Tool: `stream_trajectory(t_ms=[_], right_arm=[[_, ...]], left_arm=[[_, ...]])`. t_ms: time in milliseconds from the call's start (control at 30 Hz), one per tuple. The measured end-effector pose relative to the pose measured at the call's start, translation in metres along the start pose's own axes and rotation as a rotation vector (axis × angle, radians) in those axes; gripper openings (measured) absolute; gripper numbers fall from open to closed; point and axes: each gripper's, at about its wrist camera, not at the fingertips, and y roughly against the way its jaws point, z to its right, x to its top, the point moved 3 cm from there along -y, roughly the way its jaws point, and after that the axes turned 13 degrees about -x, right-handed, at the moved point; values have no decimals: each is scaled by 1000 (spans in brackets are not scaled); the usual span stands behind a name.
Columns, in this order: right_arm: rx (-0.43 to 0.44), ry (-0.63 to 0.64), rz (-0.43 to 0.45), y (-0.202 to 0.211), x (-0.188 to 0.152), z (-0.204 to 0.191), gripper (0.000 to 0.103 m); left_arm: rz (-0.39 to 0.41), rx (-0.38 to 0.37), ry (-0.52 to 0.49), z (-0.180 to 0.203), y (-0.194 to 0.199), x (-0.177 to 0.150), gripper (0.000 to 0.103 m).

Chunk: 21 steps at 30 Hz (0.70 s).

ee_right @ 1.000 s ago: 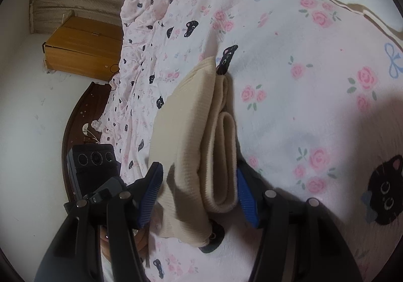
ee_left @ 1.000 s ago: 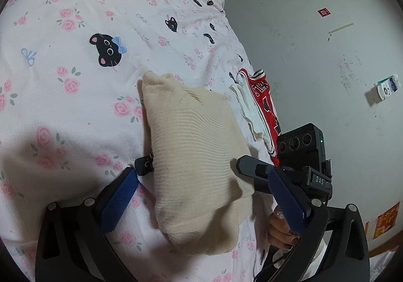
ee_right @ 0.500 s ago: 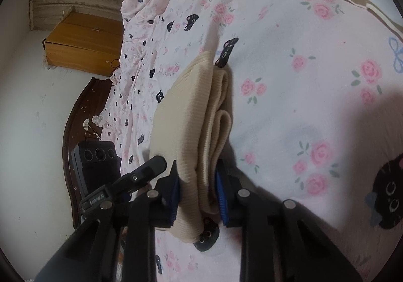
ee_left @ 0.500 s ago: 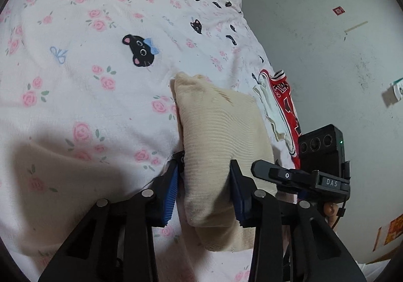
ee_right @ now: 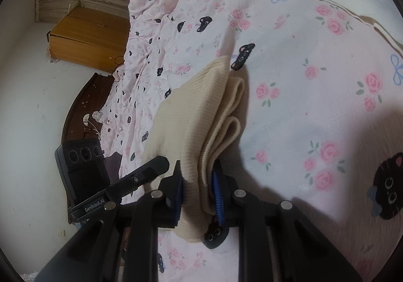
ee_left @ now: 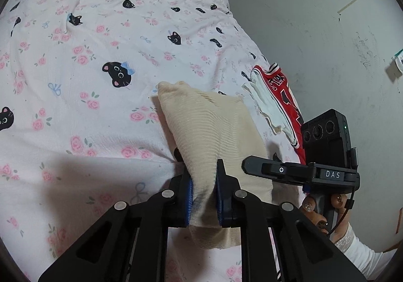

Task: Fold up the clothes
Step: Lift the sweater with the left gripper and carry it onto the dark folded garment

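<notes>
Beige knit garment x1, both claws, L & R, clamped on it.

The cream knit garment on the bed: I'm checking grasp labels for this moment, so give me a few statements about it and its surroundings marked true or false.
1. The left gripper is shut on the cream knit garment. True.
2. The right gripper is open and clear of the garment. False: it is shut on the folded layers.
3. A red jersey lies at the bed's edge beyond the garment. True.
4. The bedsheet is plain blue. False: it is pink, printed with roses and black cat faces.
5. The garment is spread out flat. False: it is folded into layers.
</notes>
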Motion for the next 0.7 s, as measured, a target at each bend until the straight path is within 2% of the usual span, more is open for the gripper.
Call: stream_trajectory(t_ms=[200, 433, 700], right_arm=[[11, 20, 20, 12, -3, -10, 20], [9, 86, 55, 33, -8, -37, 20], [17, 142, 41, 36, -27, -63, 20]], left_arm=[[19, 13, -21, 10, 11, -1, 12], [48, 61, -81, 32, 33, -2, 12], [80, 83, -78, 37, 67, -13, 12]])
